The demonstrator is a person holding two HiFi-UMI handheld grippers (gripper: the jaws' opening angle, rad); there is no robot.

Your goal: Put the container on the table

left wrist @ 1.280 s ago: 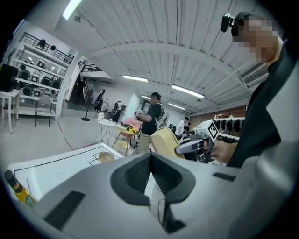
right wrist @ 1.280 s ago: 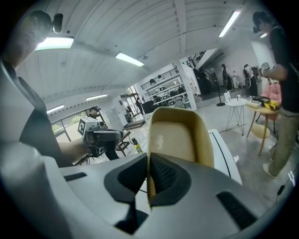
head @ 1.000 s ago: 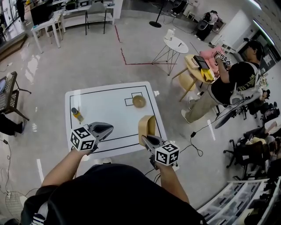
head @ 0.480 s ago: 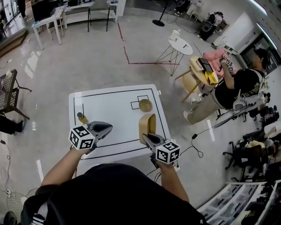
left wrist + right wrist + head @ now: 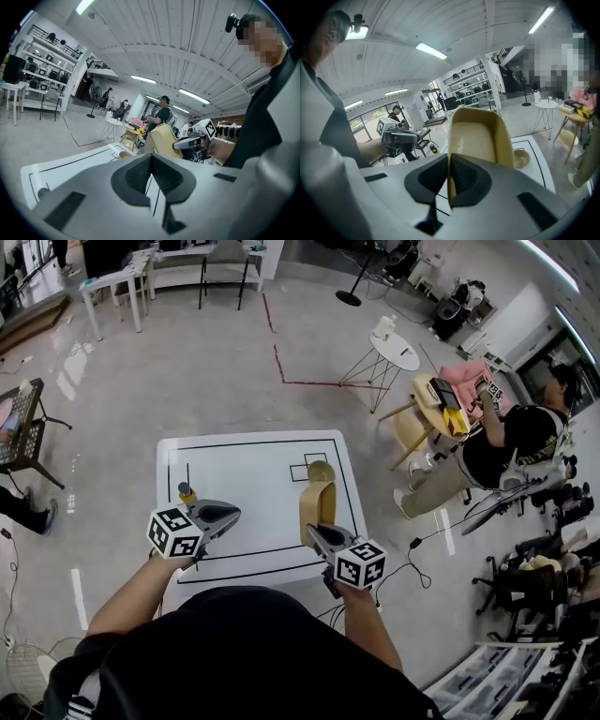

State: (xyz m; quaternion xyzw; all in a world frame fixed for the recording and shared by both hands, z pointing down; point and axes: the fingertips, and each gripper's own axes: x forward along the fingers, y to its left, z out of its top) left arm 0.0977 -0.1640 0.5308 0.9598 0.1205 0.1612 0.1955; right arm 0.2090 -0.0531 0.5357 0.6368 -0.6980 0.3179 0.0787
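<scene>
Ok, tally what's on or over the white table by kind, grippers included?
Grippers: 2 (left gripper, right gripper)
Tan container, held by the right gripper: 1
Round tan bowl: 1
Small bottle: 1
Total: 5

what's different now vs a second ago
The right gripper carried the container forward over the table, close to the bowl; the left gripper advanced beside the bottle. Unchanged: right shut on the container, left shut and empty, bowl and bottle in place.
</scene>
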